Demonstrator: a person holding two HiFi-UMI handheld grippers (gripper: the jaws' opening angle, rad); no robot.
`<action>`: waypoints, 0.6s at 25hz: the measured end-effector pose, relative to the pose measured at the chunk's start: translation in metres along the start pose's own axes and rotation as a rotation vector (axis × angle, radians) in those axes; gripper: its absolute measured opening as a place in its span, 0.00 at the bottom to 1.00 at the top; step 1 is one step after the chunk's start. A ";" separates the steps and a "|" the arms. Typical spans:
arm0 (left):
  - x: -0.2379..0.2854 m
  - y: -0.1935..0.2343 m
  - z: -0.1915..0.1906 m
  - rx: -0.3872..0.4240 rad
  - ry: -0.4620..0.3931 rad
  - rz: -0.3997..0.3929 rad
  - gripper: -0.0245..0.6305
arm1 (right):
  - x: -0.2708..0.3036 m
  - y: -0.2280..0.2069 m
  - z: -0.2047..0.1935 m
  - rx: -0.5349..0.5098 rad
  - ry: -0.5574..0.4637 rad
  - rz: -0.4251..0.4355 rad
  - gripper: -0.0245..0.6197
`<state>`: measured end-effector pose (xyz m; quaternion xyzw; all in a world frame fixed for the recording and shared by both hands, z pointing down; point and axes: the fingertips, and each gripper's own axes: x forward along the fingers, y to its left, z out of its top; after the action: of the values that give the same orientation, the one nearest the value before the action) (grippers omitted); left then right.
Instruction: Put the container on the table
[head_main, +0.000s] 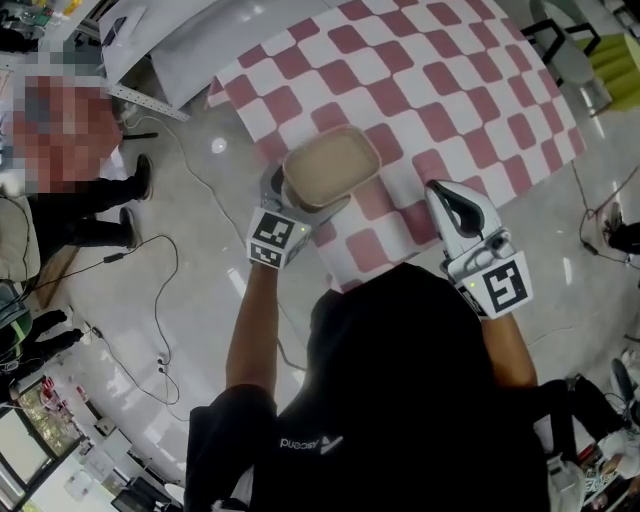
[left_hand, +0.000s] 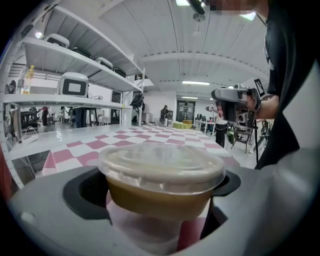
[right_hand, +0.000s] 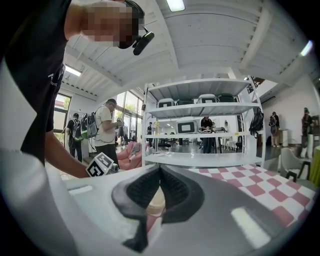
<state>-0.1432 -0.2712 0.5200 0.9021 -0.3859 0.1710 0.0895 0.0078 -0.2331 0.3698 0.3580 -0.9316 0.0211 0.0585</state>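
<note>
A tan container (head_main: 332, 165) with a clear lid sits between the jaws of my left gripper (head_main: 305, 197), which is shut on its sides. In the head view it is over the near left corner of the table (head_main: 450, 80), which has a pink-and-white checked cloth. Whether it rests on the cloth I cannot tell. In the left gripper view the container (left_hand: 162, 175) fills the gap between the grey jaws of that gripper (left_hand: 160, 187). My right gripper (head_main: 441, 192) hovers over the table's near edge, shut and empty, with its pads (right_hand: 172, 187) pressed together.
A person (head_main: 70, 150) stands on the floor at the left, with cables (head_main: 160, 300) trailing nearby. A white shelf unit (right_hand: 200, 125) stands beyond the table. A chair (head_main: 575, 50) is at the far right corner.
</note>
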 end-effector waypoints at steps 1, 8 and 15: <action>0.001 0.002 -0.006 0.009 0.025 -0.004 0.91 | 0.002 0.001 -0.002 0.001 0.004 -0.001 0.04; 0.000 0.004 -0.038 0.078 0.165 -0.025 0.91 | 0.009 0.007 -0.007 0.029 0.032 -0.007 0.04; -0.013 0.013 -0.050 0.018 0.169 0.003 0.92 | 0.011 0.013 -0.009 0.026 0.042 0.006 0.04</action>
<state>-0.1730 -0.2569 0.5620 0.8848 -0.3766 0.2500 0.1133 -0.0076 -0.2299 0.3803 0.3553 -0.9310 0.0410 0.0732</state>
